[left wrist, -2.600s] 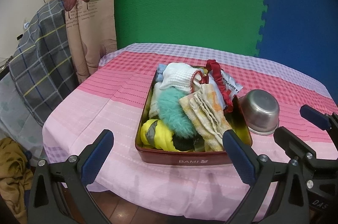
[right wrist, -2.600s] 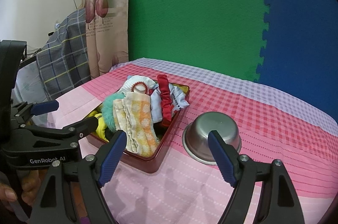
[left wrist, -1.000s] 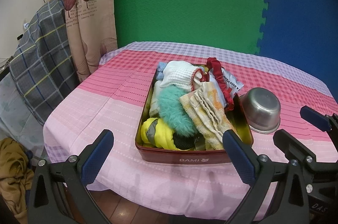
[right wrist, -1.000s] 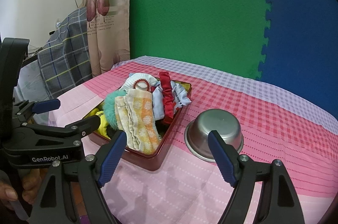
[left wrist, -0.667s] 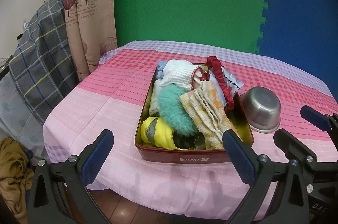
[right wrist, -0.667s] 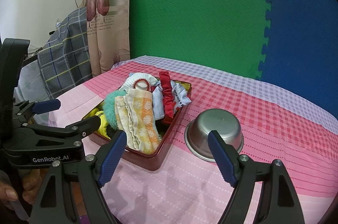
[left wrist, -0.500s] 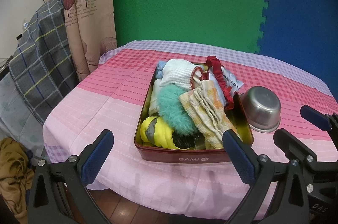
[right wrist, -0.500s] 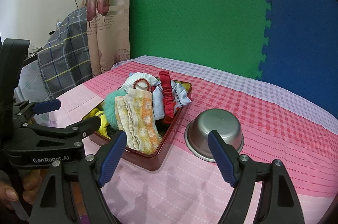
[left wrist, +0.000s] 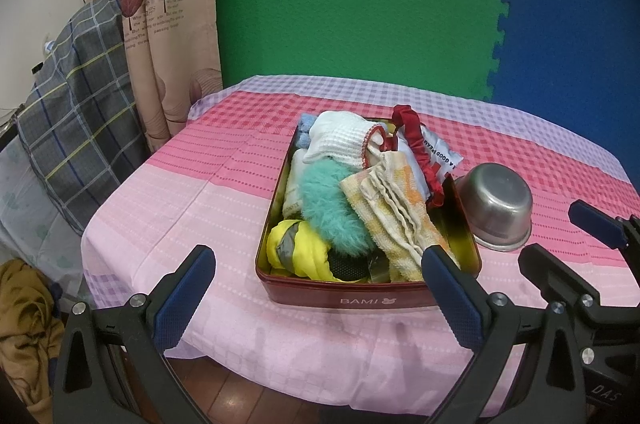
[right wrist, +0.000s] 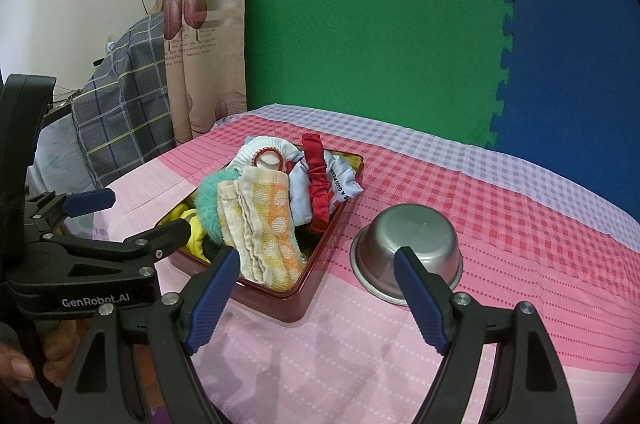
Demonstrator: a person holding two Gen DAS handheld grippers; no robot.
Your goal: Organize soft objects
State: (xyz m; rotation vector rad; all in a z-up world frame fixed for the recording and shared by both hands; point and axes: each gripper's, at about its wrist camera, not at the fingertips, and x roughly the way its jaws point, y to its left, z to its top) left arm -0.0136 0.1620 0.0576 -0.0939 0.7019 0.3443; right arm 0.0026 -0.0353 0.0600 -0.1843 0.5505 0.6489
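Left wrist view: the red tin (left wrist: 372,298) sat at frame centre on the table (left wrist: 192,208), heaped with soft objects: a teal fluffy piece (left wrist: 330,208), an orange-spotted towel (left wrist: 394,212), a white knit sock (left wrist: 340,140) and a red scrunchie (left wrist: 420,148). All looked light, limp and compressible; a pinch on a raised fold seemed the best hold. The left hand-held gripper (left wrist: 316,288) stood wide open at the lower edge, holding and touching nothing.

Right wrist view: the tin (right wrist: 304,300) lay centre-left, an upturned steel bowl (right wrist: 412,244) just beside it. The right hand-held gripper (right wrist: 316,288) was likewise spread wide, empty, clear of the pile.
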